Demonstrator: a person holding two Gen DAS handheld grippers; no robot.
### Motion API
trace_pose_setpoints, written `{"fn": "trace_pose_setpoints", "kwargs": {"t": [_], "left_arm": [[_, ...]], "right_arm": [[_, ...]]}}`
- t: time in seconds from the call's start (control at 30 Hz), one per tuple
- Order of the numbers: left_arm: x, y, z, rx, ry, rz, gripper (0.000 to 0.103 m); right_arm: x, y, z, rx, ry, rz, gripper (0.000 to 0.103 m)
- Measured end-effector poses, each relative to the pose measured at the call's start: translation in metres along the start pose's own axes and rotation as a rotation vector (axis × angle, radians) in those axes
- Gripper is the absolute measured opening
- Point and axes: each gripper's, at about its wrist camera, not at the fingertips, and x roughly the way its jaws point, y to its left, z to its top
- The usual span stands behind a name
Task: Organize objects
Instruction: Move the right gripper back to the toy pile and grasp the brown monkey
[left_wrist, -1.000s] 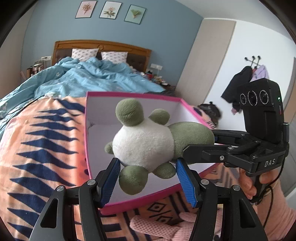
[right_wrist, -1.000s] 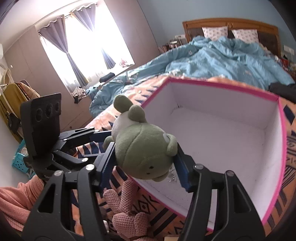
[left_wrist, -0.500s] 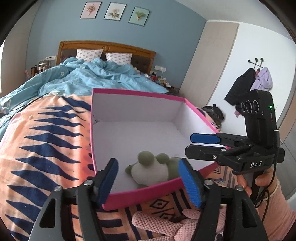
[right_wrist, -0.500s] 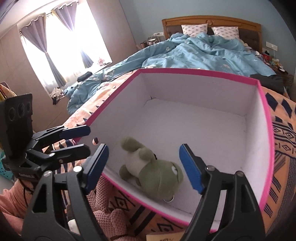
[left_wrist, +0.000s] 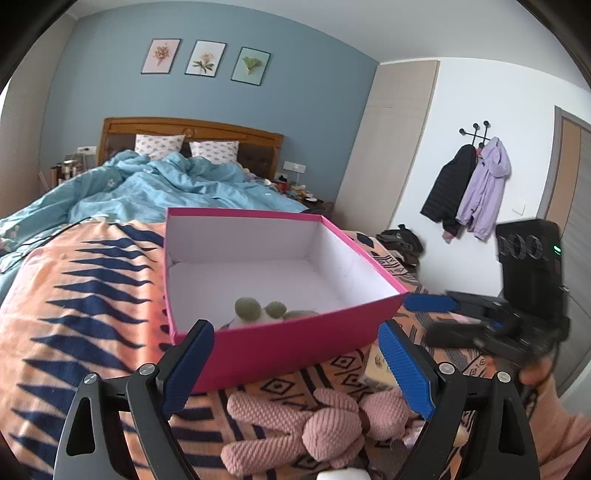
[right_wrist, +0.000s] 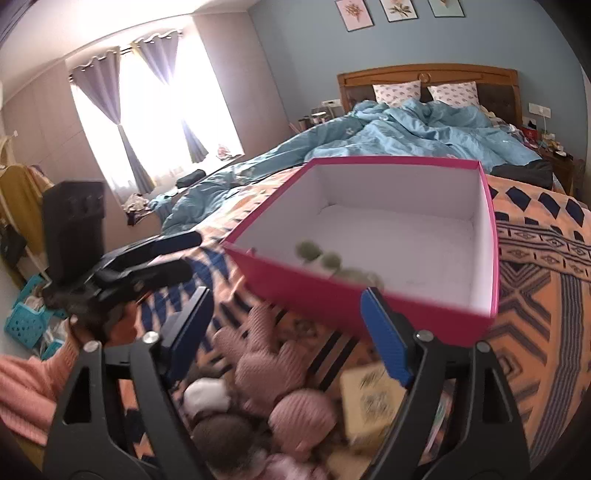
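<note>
A pink box (left_wrist: 280, 339) with a white inside stands on the patterned blanket; it also shows in the right wrist view (right_wrist: 343, 295). A green and white plush frog (left_wrist: 258, 312) lies inside against the near wall, mostly hidden by it; its green feet show in the right wrist view (right_wrist: 325, 258). A pink knitted plush (left_wrist: 314, 421) lies on the blanket in front of the box, also in the right wrist view (right_wrist: 269, 362). My left gripper (left_wrist: 295, 365) is open and empty above it. My right gripper (right_wrist: 286, 332) is open and empty, near the box's front.
An orange and navy patterned blanket (left_wrist: 74, 314) covers the bed's foot, a crumpled blue duvet (left_wrist: 147, 188) beyond. A yellowish flat packet (right_wrist: 369, 402) and other soft toys (right_wrist: 221, 435) lie beside the pink plush. Coats (left_wrist: 469, 184) hang on the right wall.
Both grippers let go of the plush frog, which dropped into the box. Both then drew back and down, away from the box, over the pink knitted plush.
</note>
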Motion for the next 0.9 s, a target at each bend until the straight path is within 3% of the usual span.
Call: {"fn": "trace_pose_setpoints", "kwargs": {"t": [0.17, 0.23, 0.37, 0.57, 0.9], "left_arm": [[-0.01, -0.007, -0.023, 0.003, -0.002, 0.04, 0.092], [-0.01, -0.009, -0.03, -0.001, 0.008, 0.053, 0.103], [-0.012, -0.008, -0.042, -0.023, 0.01, 0.059, 0.103], [-0.02, -0.004, -0.061, -0.051, 0.029, 0.036, 0.103], [-0.03, -0.008, -0.094, -0.047, 0.085, 0.04, 0.103]], "right_arm": [[-0.016, 0.022, -0.038, -0.011, 0.016, 0.019, 0.085], [-0.019, 0.028, -0.054, -0.015, 0.028, 0.02, 0.085], [-0.012, 0.039, -0.079, -0.013, 0.072, 0.007, 0.085], [-0.005, 0.042, -0.096, -0.003, 0.083, -0.028, 0.085], [0.014, 0.045, -0.12, 0.044, 0.13, -0.011, 0.085]]}}
